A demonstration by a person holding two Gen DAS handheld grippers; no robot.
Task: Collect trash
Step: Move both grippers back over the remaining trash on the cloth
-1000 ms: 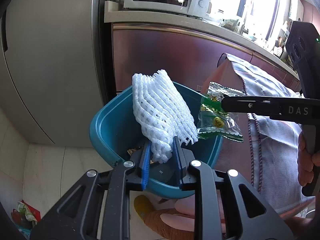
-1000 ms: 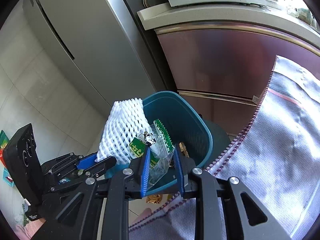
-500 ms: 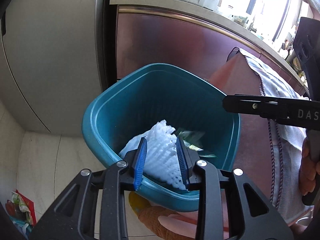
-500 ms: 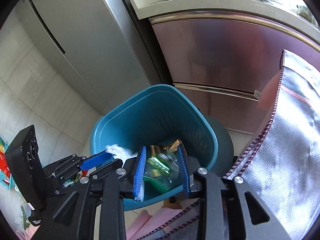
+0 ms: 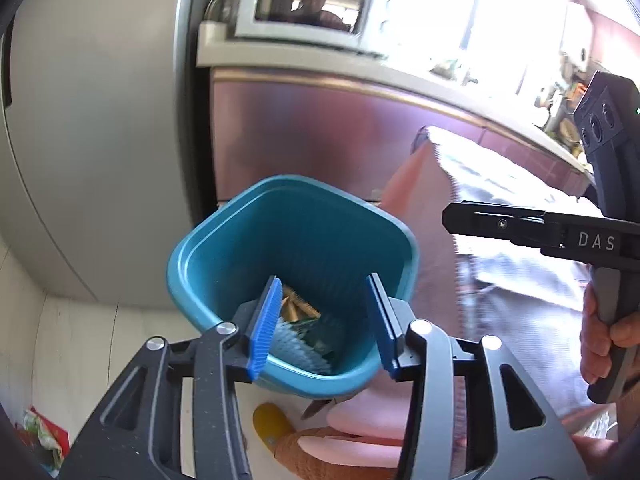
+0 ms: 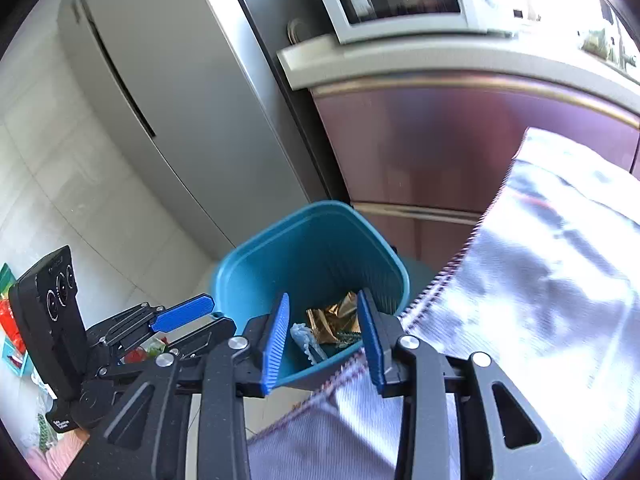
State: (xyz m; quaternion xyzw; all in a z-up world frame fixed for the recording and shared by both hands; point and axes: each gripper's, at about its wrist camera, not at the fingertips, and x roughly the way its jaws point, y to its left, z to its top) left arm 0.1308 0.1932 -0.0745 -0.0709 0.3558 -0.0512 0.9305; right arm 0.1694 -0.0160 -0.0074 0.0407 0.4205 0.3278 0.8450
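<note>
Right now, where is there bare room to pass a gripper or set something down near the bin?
Free: the floor tiles between the fridge and the teal bin, and the upper part of the bin. Crowded: the bin's bottom holds white foam net and gold wrapper; packets litter the floor on the left; a grey cloth borders the bin's right.

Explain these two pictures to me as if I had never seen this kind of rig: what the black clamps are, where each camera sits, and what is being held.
No robot here: a person holds a two-finger clamp in each hand, each with a camera looking along its blue-padded fingers. One picture is from the left gripper, the other from the right gripper. Both hang over a teal bin on the kitchen floor. Their jaws have just been opening and grip nothing. In the bin lie a white foam net, a green wrapper and a gold wrapper.
</note>
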